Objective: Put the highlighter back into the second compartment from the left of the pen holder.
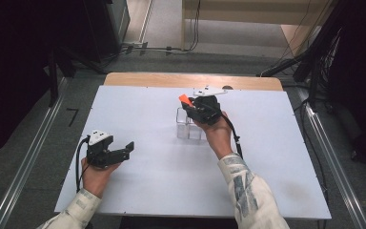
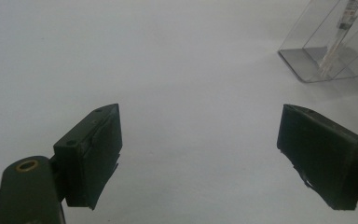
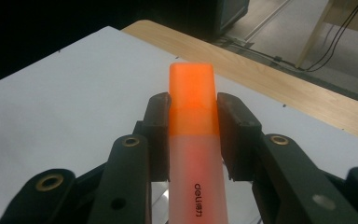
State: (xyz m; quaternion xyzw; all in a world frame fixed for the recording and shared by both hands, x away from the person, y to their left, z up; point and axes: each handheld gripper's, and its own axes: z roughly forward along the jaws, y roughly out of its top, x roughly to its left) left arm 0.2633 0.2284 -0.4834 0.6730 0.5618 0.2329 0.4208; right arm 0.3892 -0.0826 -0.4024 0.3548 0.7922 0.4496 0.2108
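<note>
The right gripper (image 3: 193,135) clamps an orange translucent highlighter pen (image 3: 196,154), long axis along the jaws, cap outward, above the clear plastic organiser box (image 1: 189,128). The left gripper (image 1: 124,150) rests wide open over bare white tabletop (image 1: 147,176).

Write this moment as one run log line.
left tongs: open, empty | right tongs: shut on orange highlighter | clear holder: below right tongs

Black gripper (image 1: 127,149) pair, brass rivets; pale sleeves (image 1: 248,191), possibly patterned.
</note>
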